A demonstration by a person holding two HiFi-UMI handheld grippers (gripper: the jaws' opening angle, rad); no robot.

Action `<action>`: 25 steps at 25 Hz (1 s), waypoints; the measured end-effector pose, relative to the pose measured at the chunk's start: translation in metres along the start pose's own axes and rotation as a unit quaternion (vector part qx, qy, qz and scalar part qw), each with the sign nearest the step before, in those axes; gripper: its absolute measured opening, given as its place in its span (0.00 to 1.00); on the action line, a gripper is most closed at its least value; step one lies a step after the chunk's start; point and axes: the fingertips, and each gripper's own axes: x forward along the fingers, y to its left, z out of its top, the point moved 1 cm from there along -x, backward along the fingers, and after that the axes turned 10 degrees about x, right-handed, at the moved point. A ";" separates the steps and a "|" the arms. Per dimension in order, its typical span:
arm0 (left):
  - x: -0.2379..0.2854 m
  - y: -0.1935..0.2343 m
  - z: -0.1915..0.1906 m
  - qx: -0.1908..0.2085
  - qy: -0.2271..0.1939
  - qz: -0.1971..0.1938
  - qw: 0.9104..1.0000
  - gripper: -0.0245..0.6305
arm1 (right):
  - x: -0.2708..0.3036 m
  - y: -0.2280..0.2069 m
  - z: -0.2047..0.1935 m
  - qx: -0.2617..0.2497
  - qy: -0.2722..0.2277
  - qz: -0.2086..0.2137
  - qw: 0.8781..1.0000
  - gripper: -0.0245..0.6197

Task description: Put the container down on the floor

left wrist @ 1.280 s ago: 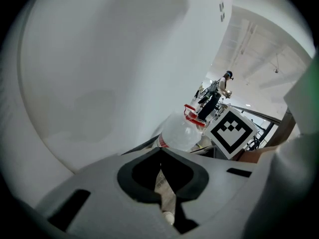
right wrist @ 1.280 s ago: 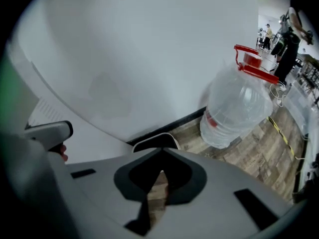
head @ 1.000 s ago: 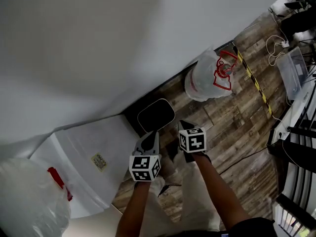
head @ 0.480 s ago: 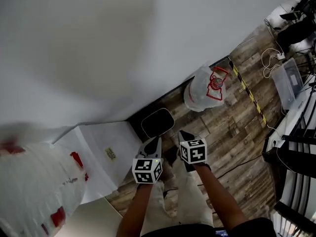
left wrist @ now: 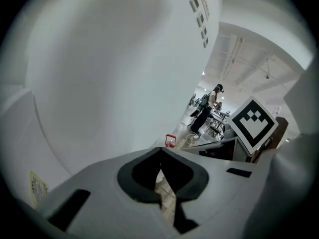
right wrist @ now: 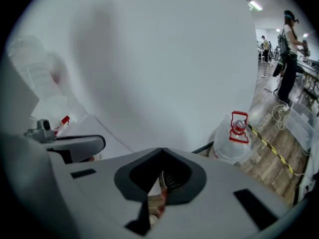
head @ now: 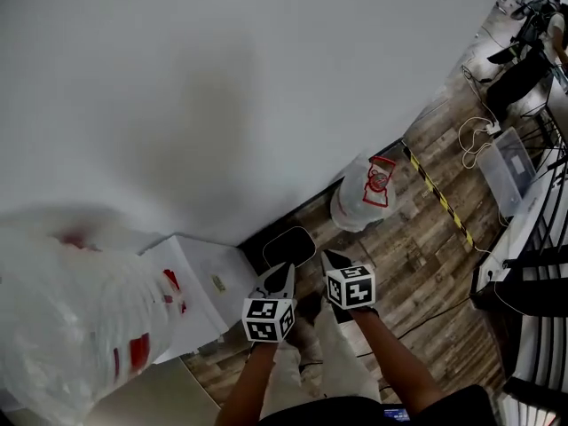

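Farther off now, container (head: 362,201) stands on floor (head: 426,242); left gripper (head: 285,270), right gripper (head: 327,256) closed.

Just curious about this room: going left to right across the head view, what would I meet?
Blurred plastic container, white box, black mat, red-handled water jug, yellow-black floor tape, clear bin.

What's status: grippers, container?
Left gripper shut, empty; right gripper shut, empty. Clear plastic jug with red handle upright on wooden floor by white wall.
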 end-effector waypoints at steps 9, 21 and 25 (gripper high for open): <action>-0.051 -0.013 0.068 0.025 -0.021 0.006 0.999 0.06 | -0.057 0.058 0.048 -0.040 -0.036 0.040 0.998 0.08; -0.119 -0.011 0.129 0.032 -0.075 0.018 0.997 0.06 | -0.118 0.129 0.092 -0.068 -0.087 0.078 0.991 0.08; -0.144 -0.015 0.149 0.039 -0.100 0.018 0.994 0.06 | -0.136 0.147 0.098 -0.062 -0.099 0.093 0.989 0.08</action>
